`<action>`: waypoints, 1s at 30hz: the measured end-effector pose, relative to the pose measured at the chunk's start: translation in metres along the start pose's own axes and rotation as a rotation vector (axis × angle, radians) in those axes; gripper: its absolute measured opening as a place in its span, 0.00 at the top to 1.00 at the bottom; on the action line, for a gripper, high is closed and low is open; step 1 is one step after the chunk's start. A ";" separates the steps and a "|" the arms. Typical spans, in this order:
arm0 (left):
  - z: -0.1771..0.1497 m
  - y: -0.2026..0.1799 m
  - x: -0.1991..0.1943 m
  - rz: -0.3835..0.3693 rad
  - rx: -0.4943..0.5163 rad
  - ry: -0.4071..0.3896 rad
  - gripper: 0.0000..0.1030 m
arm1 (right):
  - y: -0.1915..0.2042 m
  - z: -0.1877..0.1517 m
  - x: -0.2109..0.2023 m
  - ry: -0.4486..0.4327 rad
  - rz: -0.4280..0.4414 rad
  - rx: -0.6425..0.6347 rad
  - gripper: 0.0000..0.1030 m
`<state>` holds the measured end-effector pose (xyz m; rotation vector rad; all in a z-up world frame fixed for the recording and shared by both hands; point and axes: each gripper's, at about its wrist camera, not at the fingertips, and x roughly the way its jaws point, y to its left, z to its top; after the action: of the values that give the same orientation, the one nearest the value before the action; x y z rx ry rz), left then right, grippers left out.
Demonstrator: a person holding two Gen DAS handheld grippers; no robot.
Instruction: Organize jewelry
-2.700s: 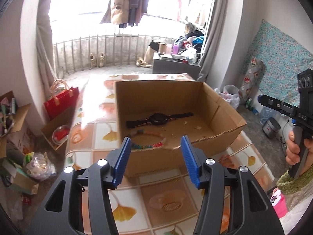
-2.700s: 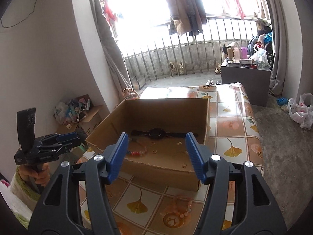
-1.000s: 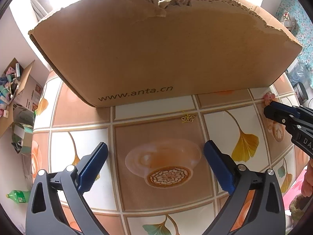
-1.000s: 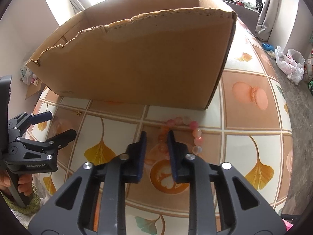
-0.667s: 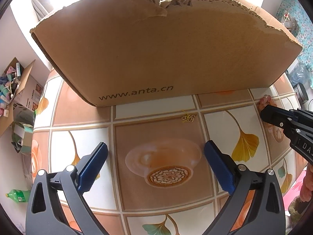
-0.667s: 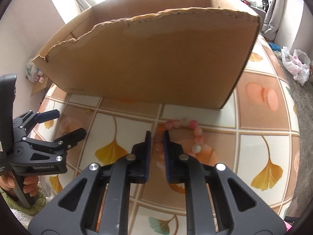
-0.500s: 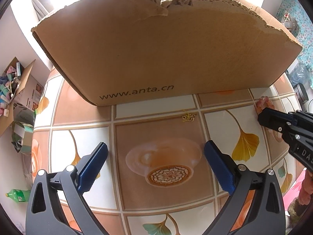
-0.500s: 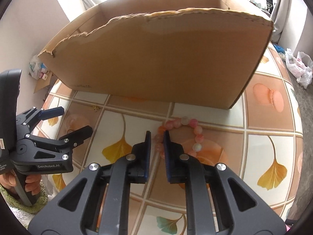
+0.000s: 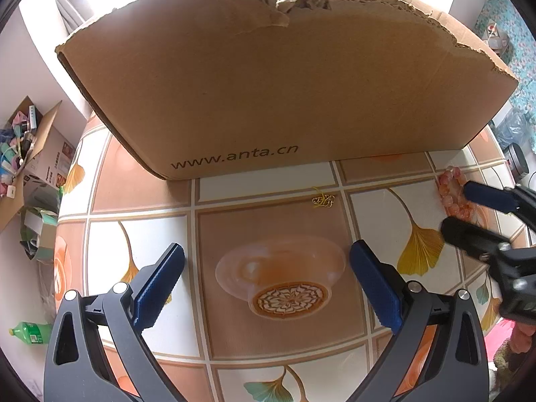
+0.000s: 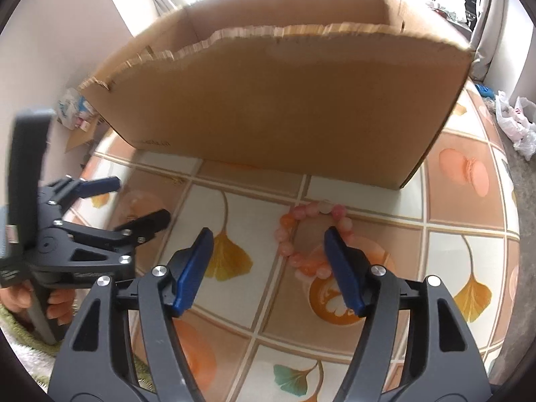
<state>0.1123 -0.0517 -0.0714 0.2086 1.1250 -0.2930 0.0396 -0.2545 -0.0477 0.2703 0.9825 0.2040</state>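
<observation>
On the table [image 9: 140, 181], which has a cloth with yellow leaf pictures, sits a big brown cardboard box [image 9: 284, 77] at the far side. Its top edge is torn and rough, and small letters are printed low on its near wall. Near the box, on the right part of the cloth, lies a pink bead bracelet [image 10: 311, 238] in a ring. The right gripper [image 10: 268, 268] hangs over the bracelet with its blue jaws opening. The left side of the ring shows between the jaws, and the right jaw covers part of the ring's right side. The pads do not squeeze the beads, so the bracelet is let go and lies flat. To the left of the bracelet, a tiny gold chain [image 9: 323, 201] lies in a little heap, just near the box wall. The left gripper [image 9: 266, 288] hangs over a picture of a cup, nearer than the chain. Its blue jaws stand wide apart with nothing between them. A hand [image 10: 40, 305] holds the left gripper's handle at the left edge of the right wrist view. Off the table on the far left, a smaller open box [image 9: 30, 154] full of little things stands on the floor.
</observation>
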 end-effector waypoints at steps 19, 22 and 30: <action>-0.003 0.000 -0.001 0.003 -0.005 -0.011 0.06 | -0.089 -0.006 -0.013 0.035 -0.271 0.302 0.12; -0.002 -0.001 -0.002 0.003 -0.006 -0.011 0.06 | -0.083 -0.004 -0.007 0.058 -0.293 0.283 0.09; -0.002 0.000 -0.001 0.002 -0.004 -0.011 0.06 | -0.068 -0.003 0.007 0.100 -0.348 0.230 0.08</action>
<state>0.1100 -0.0508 -0.0711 0.2038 1.1140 -0.2900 0.0443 -0.3163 -0.0764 0.2959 1.1370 -0.2164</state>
